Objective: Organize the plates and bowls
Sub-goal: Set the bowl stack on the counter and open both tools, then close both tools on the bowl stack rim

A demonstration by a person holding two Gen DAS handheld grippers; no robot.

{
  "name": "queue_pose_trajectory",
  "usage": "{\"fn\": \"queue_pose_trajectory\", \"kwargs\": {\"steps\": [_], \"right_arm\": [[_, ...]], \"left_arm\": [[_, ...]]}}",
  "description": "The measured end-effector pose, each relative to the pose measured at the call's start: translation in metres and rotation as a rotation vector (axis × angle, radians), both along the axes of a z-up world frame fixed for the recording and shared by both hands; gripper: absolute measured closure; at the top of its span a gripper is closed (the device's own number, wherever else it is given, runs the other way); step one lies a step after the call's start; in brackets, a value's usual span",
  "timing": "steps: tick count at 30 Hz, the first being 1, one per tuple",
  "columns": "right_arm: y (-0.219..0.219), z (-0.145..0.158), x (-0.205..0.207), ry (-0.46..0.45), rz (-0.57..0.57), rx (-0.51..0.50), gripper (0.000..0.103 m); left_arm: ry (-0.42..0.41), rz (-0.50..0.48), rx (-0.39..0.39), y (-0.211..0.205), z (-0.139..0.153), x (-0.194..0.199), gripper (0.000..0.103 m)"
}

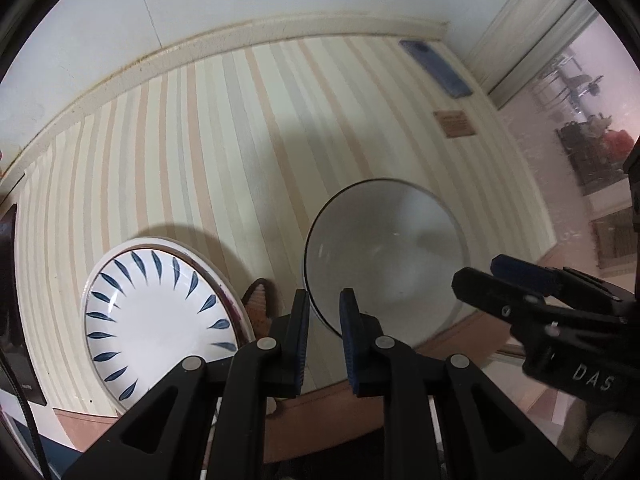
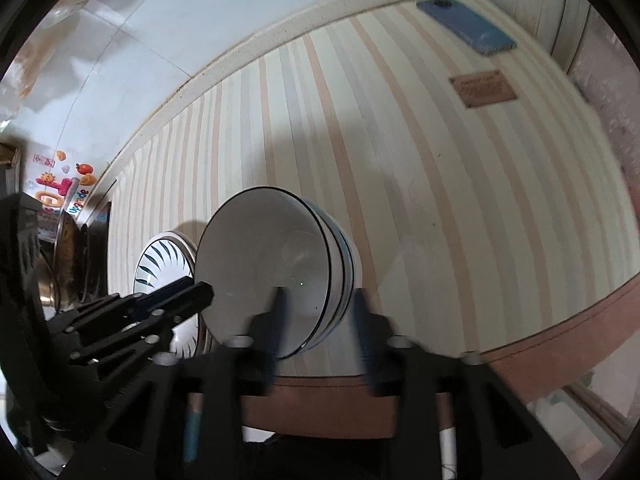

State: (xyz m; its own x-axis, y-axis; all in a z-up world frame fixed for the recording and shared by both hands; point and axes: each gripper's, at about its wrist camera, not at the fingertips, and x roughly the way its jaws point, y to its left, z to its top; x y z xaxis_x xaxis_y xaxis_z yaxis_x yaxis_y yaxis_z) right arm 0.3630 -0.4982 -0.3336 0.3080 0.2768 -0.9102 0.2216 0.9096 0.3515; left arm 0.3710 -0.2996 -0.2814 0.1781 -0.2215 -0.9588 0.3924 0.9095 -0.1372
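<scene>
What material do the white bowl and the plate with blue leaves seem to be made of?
White bowl: probably glazed ceramic; smooth, glossy, with small light glints and a thin dark rim line. Plate with blue leaves: likely glazed ceramic too; shiny white surface with painted marks.

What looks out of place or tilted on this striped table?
A blue phone and a brown card lie at the far edge, unrelated to dishes. The white bowl looks tilted; the leaf-pattern plate lies flat.
</scene>
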Motion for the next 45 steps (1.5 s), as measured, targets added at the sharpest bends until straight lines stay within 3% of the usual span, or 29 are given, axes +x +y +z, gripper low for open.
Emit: {"fn": "queue_pose_trajectory", "kwargs": {"steps": [3, 5, 7, 8, 9, 14, 15, 17, 28, 34, 37, 45], "right_arm": [[0.007, 0.024, -0.014, -0.038, 0.011, -0.036, 0.032], [0.012, 0.037, -0.022, -0.049, 0.021, -0.051, 0.017], [0.017, 0.05, -0.031, -0.062, 0.022, -0.072, 0.014], [0.019, 0.057, -0.036, -0.069, 0.022, -0.082, 0.012], [0.02, 0.062, -0.041, -0.074, 0.022, -0.087, 0.011], [0.029, 0.094, -0.061, -0.124, 0.021, -0.095, 0.008], [0.031, 0.1, -0.065, -0.134, 0.019, -0.1, 0.008], [0.033, 0.111, -0.071, -0.155, 0.022, -0.112, 0.007], [0.024, 0.144, -0.093, -0.206, -0.021, -0.127, 0.004], [0.006, 0.121, -0.081, -0.181, -0.042, -0.076, 0.004], [-0.005, 0.091, -0.066, -0.135, -0.031, -0.015, 0.004], [-0.023, -0.012, -0.03, 0.008, -0.025, 0.198, 0.004]], "left_arm": [[-0.033, -0.01, -0.038, 0.009, 0.025, -0.008, 0.081], [-0.053, -0.019, -0.058, 0.016, 0.04, -0.014, 0.077], [-0.061, -0.026, -0.078, 0.021, 0.051, -0.018, 0.057], [-0.067, -0.029, -0.081, 0.022, 0.056, -0.02, 0.038], [-0.081, -0.028, -0.082, 0.025, 0.062, -0.022, 0.032], [-0.099, -0.036, -0.121, 0.034, 0.083, -0.029, 0.03], [-0.098, -0.036, -0.128, 0.035, 0.086, -0.03, 0.02], [-0.108, -0.033, -0.144, 0.038, 0.093, -0.032, 0.011], [-0.129, -0.011, -0.194, 0.038, 0.11, -0.032, 0.009], [-0.06, 0.012, -0.166, 0.027, 0.074, -0.006, 0.009], [-0.055, 0.027, -0.116, 0.018, 0.047, 0.01, 0.009], [0.056, 0.062, -0.008, -0.003, -0.033, 0.053, 0.009]]}}
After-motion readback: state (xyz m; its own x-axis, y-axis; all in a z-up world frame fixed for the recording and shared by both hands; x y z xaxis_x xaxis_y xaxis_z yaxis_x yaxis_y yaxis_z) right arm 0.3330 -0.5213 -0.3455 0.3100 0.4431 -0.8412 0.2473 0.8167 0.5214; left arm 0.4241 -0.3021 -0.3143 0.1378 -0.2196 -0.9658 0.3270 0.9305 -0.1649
